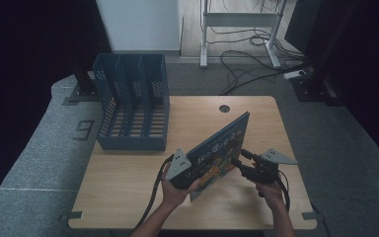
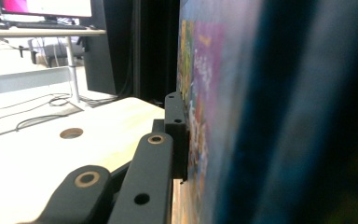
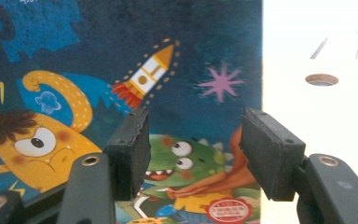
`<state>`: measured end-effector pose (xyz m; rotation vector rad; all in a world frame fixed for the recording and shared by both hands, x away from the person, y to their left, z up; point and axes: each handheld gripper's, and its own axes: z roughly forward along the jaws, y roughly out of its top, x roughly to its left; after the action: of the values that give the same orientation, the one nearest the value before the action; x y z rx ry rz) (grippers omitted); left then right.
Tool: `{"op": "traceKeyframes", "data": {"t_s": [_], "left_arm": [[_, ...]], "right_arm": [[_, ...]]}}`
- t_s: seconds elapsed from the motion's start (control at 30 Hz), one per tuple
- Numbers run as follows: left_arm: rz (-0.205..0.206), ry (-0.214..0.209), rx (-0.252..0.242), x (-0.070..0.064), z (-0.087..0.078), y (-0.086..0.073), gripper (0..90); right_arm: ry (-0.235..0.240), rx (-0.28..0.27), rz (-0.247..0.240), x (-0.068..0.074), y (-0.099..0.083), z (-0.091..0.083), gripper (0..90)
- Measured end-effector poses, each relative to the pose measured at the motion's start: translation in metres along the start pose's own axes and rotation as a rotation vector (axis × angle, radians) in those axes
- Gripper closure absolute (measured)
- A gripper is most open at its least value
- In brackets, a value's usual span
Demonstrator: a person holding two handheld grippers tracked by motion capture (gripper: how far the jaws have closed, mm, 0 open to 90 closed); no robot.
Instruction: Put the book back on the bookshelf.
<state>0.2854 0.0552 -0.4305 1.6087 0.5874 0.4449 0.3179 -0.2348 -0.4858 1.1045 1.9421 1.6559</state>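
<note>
Standing tilted on its lower edge on the pale wooden tabletop [image 1: 128, 173], the large dark-blue picture book with cartoon monsters on its cover [image 1: 220, 148] rises between the two hands, right of the blue plastic slotted file rack [image 1: 131, 103]. Pale lettering runs across the cover in the high view but is too small to read; in the right gripper view a white rocket, a pink star, an orange one-eyed monster, a green monster and a round red seal with unreadable print show. On the floor left of the rack a marking reads like a "9". The left hand-held gripper [image 1: 190, 170], held from below, is clamped on the book's near corner, one jaw flat against the cover. The right hand-held gripper [image 1: 239, 157] points at the cover, its jaws apart and holding nothing.
</note>
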Motion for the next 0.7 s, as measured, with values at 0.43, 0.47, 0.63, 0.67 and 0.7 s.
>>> {"op": "traceKeyframes", "data": {"t_s": [0.43, 0.47, 0.63, 0.67, 0.7], "left_arm": [[-0.028, 0.014, -0.019, 0.009, -0.018, 0.01, 82.1], [-0.028, 0.016, -0.02, 0.009, -0.019, 0.011, 82.1], [-0.04, 0.026, -0.039, 0.014, -0.027, 0.016, 82.1], [-0.04, 0.029, -0.04, 0.015, -0.029, 0.017, 82.0], [-0.037, 0.031, -0.042, 0.016, -0.031, 0.019, 82.0]], "right_arm": [[-0.016, -0.028, 0.034, -0.008, 0.003, -0.011, 41.2], [-0.017, -0.03, 0.034, -0.008, 0.003, -0.011, 41.2], [-0.022, -0.034, 0.042, -0.01, 0.003, -0.013, 41.2], [-0.022, -0.035, 0.042, -0.011, 0.003, -0.013, 41.2], [-0.022, -0.036, 0.043, -0.011, 0.002, -0.013, 41.2]]}}
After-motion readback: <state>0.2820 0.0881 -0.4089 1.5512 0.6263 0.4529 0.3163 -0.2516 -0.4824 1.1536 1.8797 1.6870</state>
